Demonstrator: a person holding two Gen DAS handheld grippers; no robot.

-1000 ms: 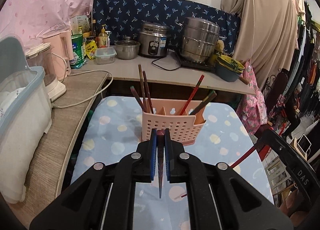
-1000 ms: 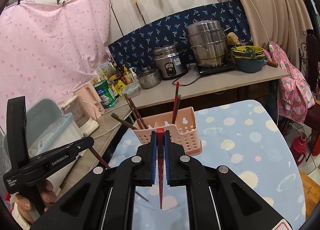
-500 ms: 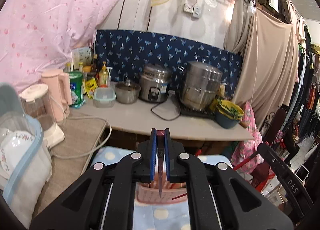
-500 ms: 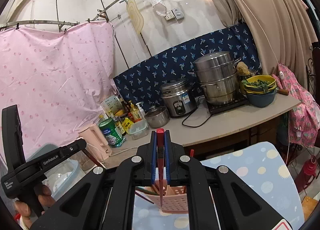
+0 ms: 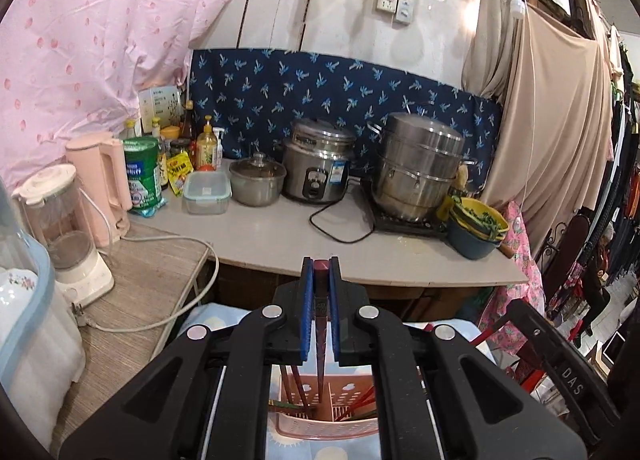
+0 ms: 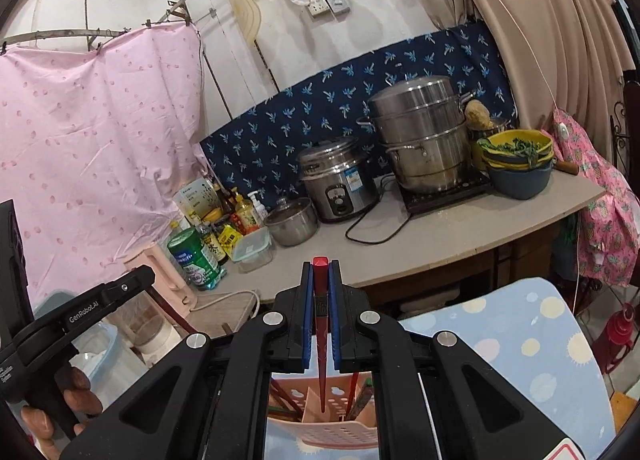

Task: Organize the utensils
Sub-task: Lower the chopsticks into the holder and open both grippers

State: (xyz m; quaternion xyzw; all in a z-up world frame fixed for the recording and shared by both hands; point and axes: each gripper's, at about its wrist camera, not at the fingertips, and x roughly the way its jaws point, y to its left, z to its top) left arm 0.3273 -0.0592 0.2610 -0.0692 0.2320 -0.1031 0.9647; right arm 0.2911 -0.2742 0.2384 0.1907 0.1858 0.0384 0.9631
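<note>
Behind, kitchen counter (image 5: 280, 236); each gripper, left (image 5: 320, 316) and right (image 6: 320, 316), pinches one chopstick (image 5: 320, 340) (image 6: 321, 356) upright over pink caddy (image 6: 340, 436) (light, stiff, slippery; grip near top).

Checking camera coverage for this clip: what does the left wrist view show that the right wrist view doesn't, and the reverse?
Only the left wrist view shows the dark chopstick clamped in the left gripper and the whole pink kettle.

Only the right wrist view shows the red chopstick clamped in the right gripper and the person's left hand.

Both show the pink utensil holder below the held chopstick, the rice cooker and the steamer pot.
</note>
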